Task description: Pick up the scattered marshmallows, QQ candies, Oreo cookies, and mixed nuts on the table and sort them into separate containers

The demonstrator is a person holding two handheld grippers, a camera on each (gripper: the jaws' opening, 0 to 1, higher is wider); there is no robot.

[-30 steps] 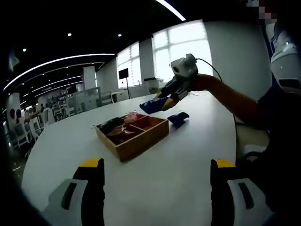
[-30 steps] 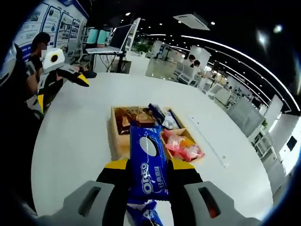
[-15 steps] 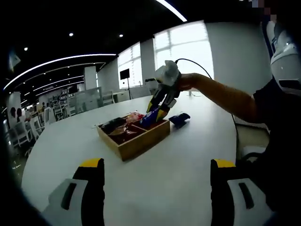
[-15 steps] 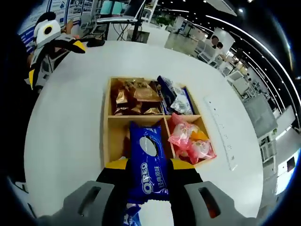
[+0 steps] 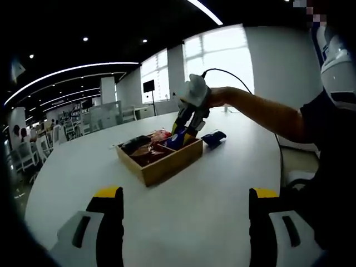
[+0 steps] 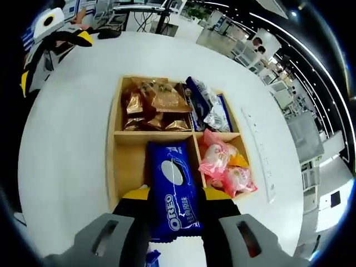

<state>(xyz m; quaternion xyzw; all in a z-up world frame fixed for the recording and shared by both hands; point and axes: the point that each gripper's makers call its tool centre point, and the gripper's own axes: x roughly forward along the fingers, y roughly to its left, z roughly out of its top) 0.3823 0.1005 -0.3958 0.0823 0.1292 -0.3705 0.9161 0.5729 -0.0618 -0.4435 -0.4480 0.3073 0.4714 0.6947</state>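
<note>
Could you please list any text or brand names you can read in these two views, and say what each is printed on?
"OREO": on the blue packet held in the right gripper, above the wooden tray.
Smaller white characters beside it on the same packet: too small to read.
Print on the other snack packets in the tray: illegible.

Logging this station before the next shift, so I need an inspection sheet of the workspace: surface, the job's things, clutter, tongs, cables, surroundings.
Surface: white round table, bare around the tray.
Job's things: wooden tray with four compartments; brown packets in one, dark blue and silver packets in another, pink packets in a third; Oreo pack over the fourth; second blue pack on the table beside the tray.
Clutter: flat white strip beside the tray.
Tongs: right tongs shut on the Oreo pack; left tongs open, holding nothing.
Cables: black cable from the right tongs.
Surroundings: open office, windows, ceiling light strips.
</note>
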